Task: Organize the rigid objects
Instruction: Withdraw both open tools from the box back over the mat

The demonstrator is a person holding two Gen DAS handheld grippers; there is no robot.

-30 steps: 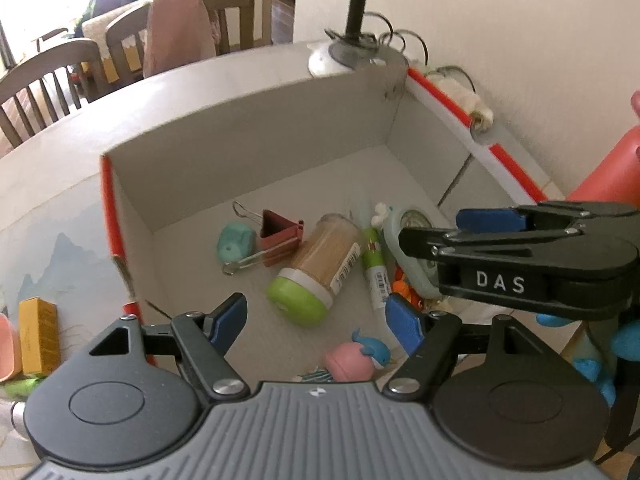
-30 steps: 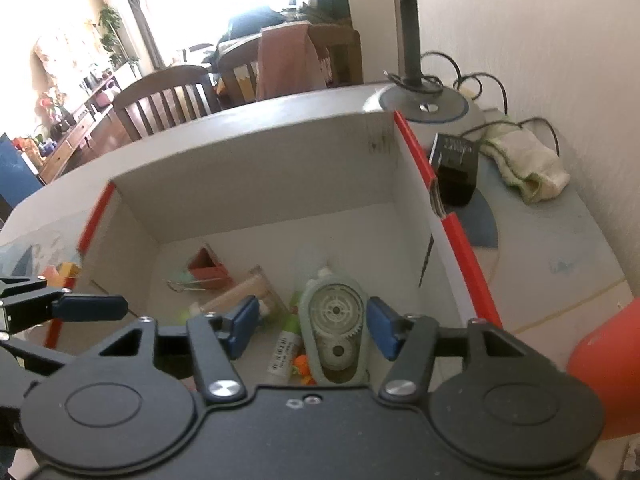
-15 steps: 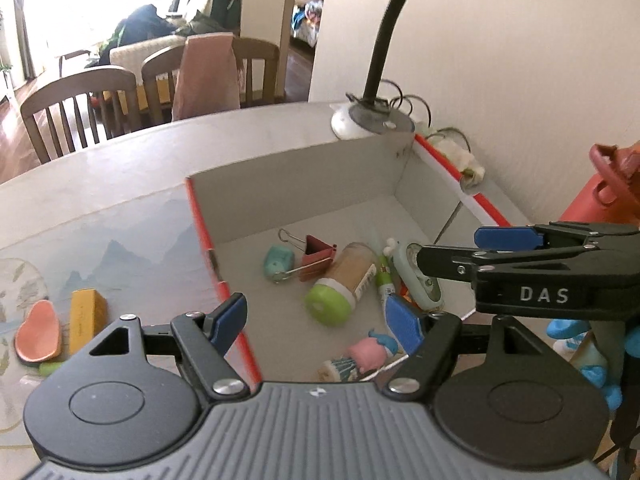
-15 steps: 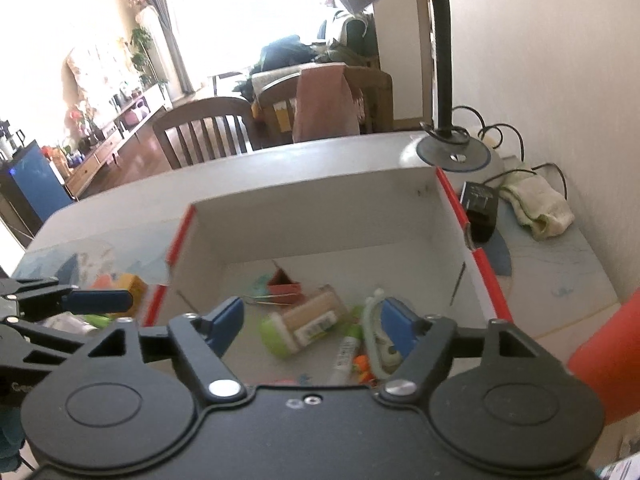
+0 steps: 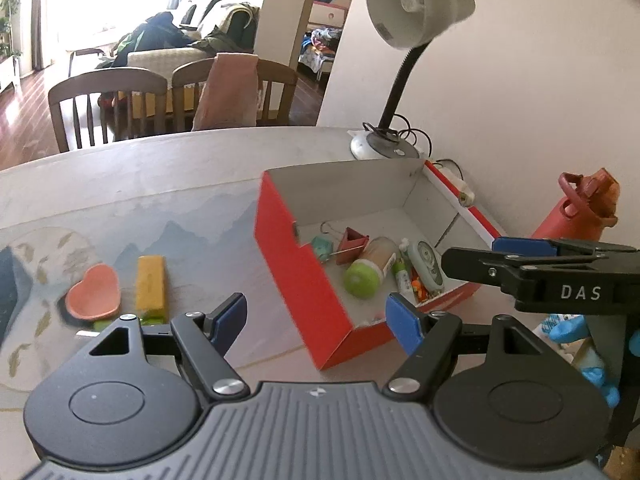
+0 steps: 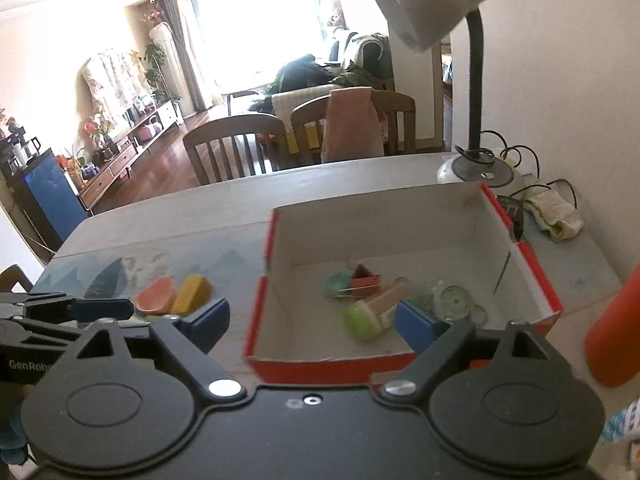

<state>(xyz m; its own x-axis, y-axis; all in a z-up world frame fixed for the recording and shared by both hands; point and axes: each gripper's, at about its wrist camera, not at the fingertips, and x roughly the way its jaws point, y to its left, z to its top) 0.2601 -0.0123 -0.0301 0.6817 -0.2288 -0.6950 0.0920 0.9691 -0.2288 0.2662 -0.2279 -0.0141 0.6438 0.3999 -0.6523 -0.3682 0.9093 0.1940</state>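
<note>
Both tools gape wide w/ nothing btwn fingers: left tool (image 5: 316, 320), right tool (image 6: 312, 320). Red box (image 5: 296, 276) w/ green-capped jar (image 5: 370, 266) inside sits just ahead of both; pink heart dish (image 5: 94, 290) & yellow block (image 5: 150, 284) lie on tabletop (image 5: 160, 184) ahead-left.

Box (image 5: 304, 276): red outside, white inside
Heart-shaped dish (image 5: 94, 291): salmon pink
Block (image 5: 150, 283): yellow
Bottle cap (image 5: 361, 279): lime green
Binder clip (image 5: 352, 241): dark red
Table mat (image 5: 192, 236): blue mountain print

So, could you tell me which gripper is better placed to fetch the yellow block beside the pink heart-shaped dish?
Probably left: the left gripper, open and empty, is nearer the yellow block; the right gripper faces the red cardboard box.
</note>
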